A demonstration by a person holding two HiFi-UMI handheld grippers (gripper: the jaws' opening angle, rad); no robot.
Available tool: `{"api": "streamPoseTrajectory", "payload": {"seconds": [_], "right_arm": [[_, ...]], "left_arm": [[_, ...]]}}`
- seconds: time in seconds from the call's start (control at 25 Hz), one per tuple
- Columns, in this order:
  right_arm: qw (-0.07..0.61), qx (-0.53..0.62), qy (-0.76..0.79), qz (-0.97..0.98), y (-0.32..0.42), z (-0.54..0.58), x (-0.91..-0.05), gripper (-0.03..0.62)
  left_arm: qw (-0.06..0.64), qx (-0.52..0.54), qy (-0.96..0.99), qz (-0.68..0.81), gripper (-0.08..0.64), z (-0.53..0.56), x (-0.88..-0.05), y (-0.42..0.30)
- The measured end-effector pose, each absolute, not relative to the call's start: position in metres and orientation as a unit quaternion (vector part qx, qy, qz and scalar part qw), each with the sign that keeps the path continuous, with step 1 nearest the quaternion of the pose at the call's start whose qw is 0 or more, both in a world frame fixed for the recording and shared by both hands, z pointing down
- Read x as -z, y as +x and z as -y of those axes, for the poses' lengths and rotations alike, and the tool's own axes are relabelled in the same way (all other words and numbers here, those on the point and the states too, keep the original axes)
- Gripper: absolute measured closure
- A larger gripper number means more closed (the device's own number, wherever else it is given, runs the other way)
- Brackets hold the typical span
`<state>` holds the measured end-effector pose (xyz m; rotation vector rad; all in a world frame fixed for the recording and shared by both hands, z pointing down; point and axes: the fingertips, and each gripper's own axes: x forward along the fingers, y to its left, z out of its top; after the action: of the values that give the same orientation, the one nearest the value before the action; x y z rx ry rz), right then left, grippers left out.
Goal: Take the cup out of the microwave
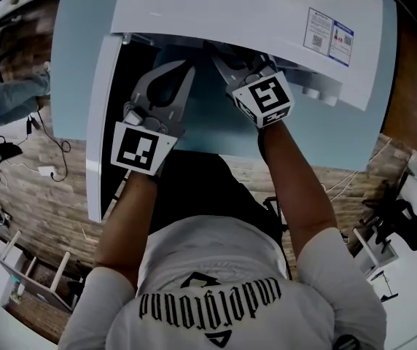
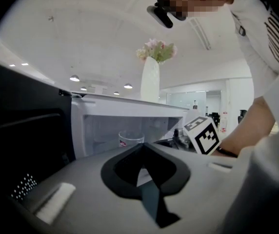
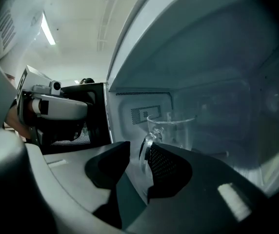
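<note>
Inside the microwave point(image 3: 203, 57), glass cup point(image 3: 176, 128) upright, its handle point(image 3: 143, 152) between the right gripper point(image 3: 137, 147) jaws, parted, not clamping

QR stickers point(image 1: 329, 36) on microwave point(image 1: 216, 6), gothic print point(image 1: 208, 308) on shirt point(image 1: 194, 254); txt illegible

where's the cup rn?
The cup stands upright inside the open microwave. In the right gripper view it is just ahead of the right gripper, its handle in line with the gap between the open jaws.
</note>
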<state>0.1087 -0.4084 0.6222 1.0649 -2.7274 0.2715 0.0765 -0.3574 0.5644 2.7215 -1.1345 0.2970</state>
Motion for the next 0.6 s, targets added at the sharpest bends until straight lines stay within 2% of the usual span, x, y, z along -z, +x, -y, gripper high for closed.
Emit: {"api": "streamPoseTrajectory", "payload": {"seconds": [0.16,0.24,0.6], "right_arm": [[0.106,-0.089,0.356,0.924,0.1049,0.4113,-0.6257,0.487],[0.105,-0.088,0.361,0.922,0.1057,0.4129,-0.6263,0.563],[0.089,-0.093,0.365,0.922,0.1045,0.4055,-0.6233,0.570]], "left_arm": [[0.091,-0.102,0.915,0.379,0.509,0.3580,-0.5663,0.0765],[0.092,-0.102,0.915,0.378,0.509,0.3585,-0.5666,0.0764],[0.093,-0.103,0.915,0.380,0.509,0.3576,-0.5634,0.0759]]}}
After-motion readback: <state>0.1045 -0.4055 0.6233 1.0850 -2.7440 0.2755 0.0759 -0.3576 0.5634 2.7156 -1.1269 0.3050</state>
